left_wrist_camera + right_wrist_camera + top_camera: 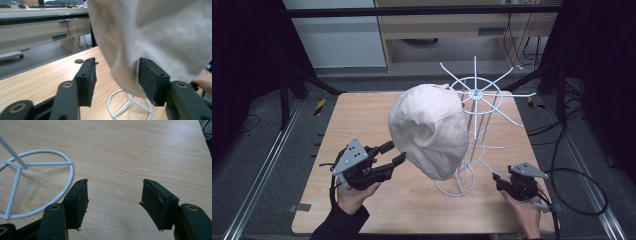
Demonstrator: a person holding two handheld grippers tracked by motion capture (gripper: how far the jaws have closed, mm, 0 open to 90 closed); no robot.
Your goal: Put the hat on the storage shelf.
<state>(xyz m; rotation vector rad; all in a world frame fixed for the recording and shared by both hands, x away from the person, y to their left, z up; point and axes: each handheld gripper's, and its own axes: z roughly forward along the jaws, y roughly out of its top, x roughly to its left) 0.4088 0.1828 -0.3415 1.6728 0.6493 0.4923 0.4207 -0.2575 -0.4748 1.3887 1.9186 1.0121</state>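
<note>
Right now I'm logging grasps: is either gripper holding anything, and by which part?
Nothing is held. The left gripper is open with the beige fabric cap's lower edge between its jaws, not clamped. The right gripper is open over the wooden table.

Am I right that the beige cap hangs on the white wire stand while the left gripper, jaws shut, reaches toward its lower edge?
Not quite: the left gripper has its jaws open, not shut, as the left gripper view shows, with a wide gap between the pads. The rest holds: the beige cap hangs on the white wire stand, and that gripper reaches toward its lower edge.

lab: black frame rig, loose cables, desks.
</note>
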